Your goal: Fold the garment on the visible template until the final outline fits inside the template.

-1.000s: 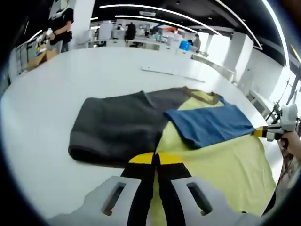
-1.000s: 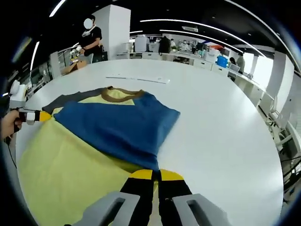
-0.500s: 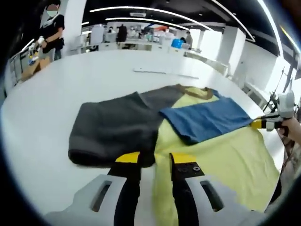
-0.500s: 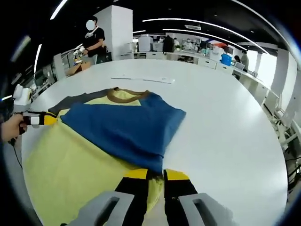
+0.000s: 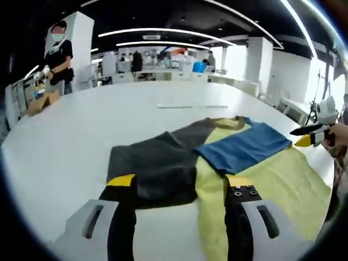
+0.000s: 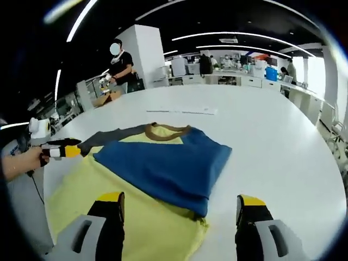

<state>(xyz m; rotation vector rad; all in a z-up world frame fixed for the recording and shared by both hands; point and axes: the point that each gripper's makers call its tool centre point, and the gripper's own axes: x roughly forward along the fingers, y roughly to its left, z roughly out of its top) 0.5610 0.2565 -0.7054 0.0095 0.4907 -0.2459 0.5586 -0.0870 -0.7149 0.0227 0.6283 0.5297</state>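
A garment lies spread flat on the white table, with a dark grey part, a yellow body, a blue sleeve folded across the yellow, and a brown collar. My left gripper stands open just short of the garment's near edge, holding nothing. In the right gripper view the blue sleeve lies over the yellow body, below the collar. My right gripper is open wide over the near hem, its jaws empty. The other gripper appears at each view's side, the right gripper and the left gripper.
A thin white strip lies on the table beyond the garment. A person stands at the far left by a cardboard box. Desks and more people fill the background. A hand grips the left tool.
Both grippers were shut at the garment's near edge; both have opened, let go of the cloth and drawn back a little. The garment lies as before.
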